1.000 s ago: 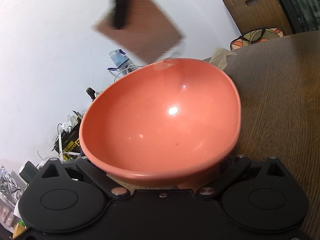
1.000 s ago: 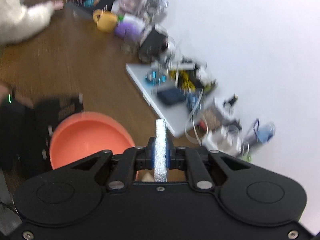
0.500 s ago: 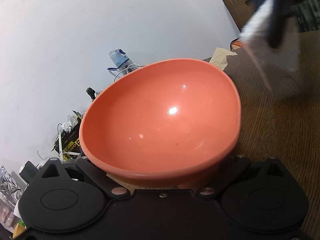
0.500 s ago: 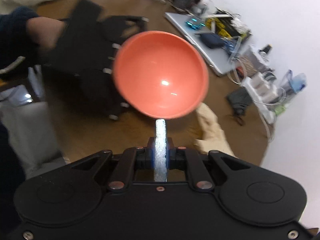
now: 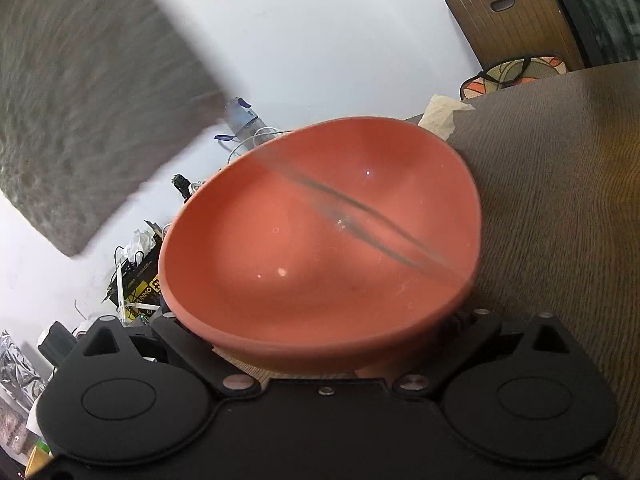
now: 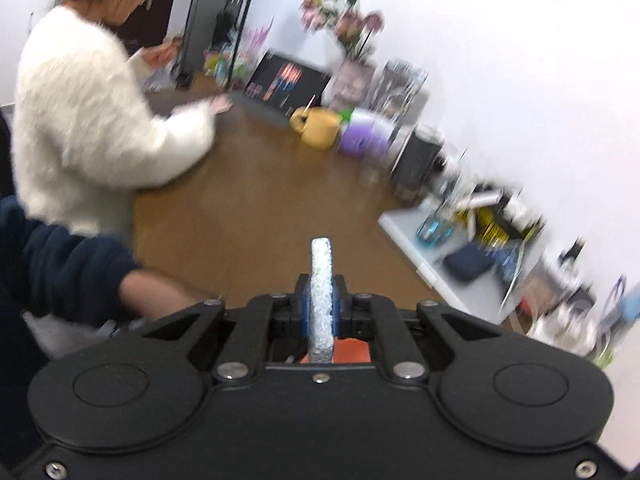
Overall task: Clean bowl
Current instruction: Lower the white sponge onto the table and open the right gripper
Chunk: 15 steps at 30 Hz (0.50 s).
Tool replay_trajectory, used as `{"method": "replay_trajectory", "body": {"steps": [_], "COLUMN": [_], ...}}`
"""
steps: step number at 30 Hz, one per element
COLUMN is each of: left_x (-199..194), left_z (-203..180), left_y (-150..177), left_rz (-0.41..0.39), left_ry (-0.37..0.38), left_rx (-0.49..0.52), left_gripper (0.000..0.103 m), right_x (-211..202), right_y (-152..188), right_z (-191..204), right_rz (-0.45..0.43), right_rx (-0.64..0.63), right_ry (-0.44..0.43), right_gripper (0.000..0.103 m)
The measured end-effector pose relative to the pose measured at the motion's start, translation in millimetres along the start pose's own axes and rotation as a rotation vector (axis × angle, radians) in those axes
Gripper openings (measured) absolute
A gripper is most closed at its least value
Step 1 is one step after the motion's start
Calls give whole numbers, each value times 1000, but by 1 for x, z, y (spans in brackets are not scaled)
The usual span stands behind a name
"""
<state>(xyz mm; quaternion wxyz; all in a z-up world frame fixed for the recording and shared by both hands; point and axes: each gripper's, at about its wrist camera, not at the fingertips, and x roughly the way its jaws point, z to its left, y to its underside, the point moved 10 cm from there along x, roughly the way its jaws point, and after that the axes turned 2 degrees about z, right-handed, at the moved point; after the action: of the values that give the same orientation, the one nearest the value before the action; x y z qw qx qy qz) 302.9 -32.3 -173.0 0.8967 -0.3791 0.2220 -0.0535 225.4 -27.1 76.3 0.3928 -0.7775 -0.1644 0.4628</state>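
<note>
Left wrist view: orange bowl (image 5: 320, 240) filling the centre of the frame, tilted toward the camera, its near rim down at the left gripper (image 5: 324, 364); fingertips hidden under the bowl, so grip impossible to confirm, though seemingly clamped on the rim. Thin blurred dark streak slanting across the bowl's inside, too smeared to identify. Large grey-brown sponge (image 5: 80, 112), motion-blurred, across the upper left, above and left of the bowl, not touching it. Dark wooden table (image 5: 560, 220) at right, crumpled paper (image 5: 442, 114) just behind the bowl's far rim, chair back (image 5: 516, 20) at upper right, clutter against the white wall at lower left.

Right wrist view: right gripper (image 6: 321, 312) at lower centre, jaws clenched on the sponge (image 6: 321, 280), seen edge-on as a narrow white upright strip. Sliver of orange bowl (image 6: 352, 350) just below the fingers. Dark-sleeved forearm (image 6: 80, 276) at left edge; person in a white fluffy sweater (image 6: 92, 120) at upper left. Yellow mug (image 6: 316, 128) and laptop (image 6: 452, 264) along the wall side of the table.
</note>
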Motion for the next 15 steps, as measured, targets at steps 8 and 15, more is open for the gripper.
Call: {"method": "replay_trajectory", "body": {"steps": [8,15], "left_x": [0,1], "left_z": [1,1], "left_y": [-1,0], "left_rz": [-5,-5], "left_ry": [7,8], "left_rx": [0,0], "left_gripper": [99,99], "right_x": [35,87], "right_y": [33,48], "right_z": [-86,-156], "right_rz": [118,79], "right_rx": [32,191], "right_ry": [197,222], "right_gripper": [11,11]}}
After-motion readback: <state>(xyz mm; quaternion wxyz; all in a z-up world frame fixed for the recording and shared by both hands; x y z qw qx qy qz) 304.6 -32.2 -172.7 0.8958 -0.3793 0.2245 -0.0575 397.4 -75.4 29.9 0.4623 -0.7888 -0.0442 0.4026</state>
